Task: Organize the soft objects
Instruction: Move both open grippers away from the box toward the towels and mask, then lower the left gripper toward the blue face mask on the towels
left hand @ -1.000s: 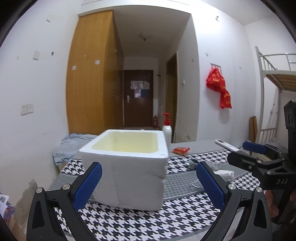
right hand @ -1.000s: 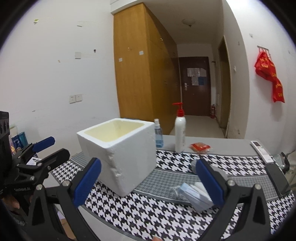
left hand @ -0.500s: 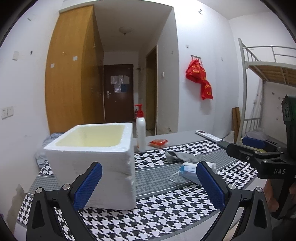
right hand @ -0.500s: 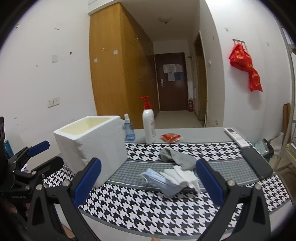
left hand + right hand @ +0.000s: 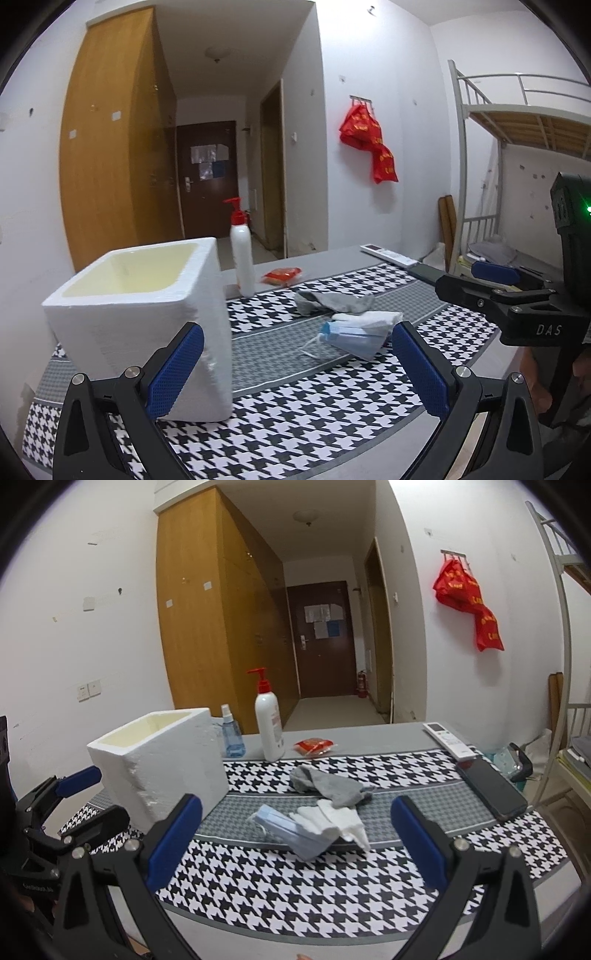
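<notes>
Both tongs are spread wide and empty, the left tongs (image 5: 295, 365) facing the white foam box (image 5: 147, 317) at the bench's left end, the right tongs (image 5: 295, 842) aimed at the soft heap mid-bench. That heap is three things: one grey sock (image 5: 328, 784), one white folded cloth (image 5: 332, 821), one blue face mask (image 5: 288, 830) overlapping the cloth. A pinch on the mask may drag the cloth along, or catch only an ear loop and let it slip. The light box could tip if nudged. Beyond stand one white pump bottle (image 5: 269, 731), one small blue spray bottle (image 5: 232, 738) and one red packet (image 5: 314, 746).
</notes>
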Available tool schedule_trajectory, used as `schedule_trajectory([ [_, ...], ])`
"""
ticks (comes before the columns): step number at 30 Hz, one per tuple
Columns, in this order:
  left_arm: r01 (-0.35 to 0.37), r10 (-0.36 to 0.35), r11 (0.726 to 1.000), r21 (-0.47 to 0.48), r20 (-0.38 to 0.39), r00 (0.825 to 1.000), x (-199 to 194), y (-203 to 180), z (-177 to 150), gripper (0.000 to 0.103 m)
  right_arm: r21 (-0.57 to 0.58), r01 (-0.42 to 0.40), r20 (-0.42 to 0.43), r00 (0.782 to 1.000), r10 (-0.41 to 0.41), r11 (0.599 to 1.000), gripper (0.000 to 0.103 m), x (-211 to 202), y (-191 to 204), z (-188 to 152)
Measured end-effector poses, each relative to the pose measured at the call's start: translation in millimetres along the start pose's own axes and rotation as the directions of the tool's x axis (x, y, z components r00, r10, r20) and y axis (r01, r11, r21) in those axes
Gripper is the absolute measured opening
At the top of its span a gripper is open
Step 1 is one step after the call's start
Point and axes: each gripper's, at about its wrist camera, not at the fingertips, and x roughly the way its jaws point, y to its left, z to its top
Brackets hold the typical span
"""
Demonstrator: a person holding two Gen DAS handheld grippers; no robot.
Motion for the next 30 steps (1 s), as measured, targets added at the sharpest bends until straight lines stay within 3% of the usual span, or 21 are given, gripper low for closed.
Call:
schedule_trajectory([
  [16, 0.059, -0.056, 0.998, 0.034, -0.094, 0.994, 37, -23, -3, 0.102, 0.032, 0.045, -0.05, 0.998, -0.043, 0.998, 0.103, 17, -31, -9],
  [25, 0.09, -0.084, 0.995, 0.041, -0.131, 0.988, 56, -27, -4, 0.102, 0.043, 0.028, -0.091, 0.996, -0.024, 0.999, 0.103, 37, -32, -12],
  [30, 0.103, -0.087, 0.991, 0.09, -0.167, 0.982, 72, -33, -2, 0.102, 0.079, 0.013, -0.11, 0.994, -0.004, 0.997, 0.103, 47, -40, -13],
])
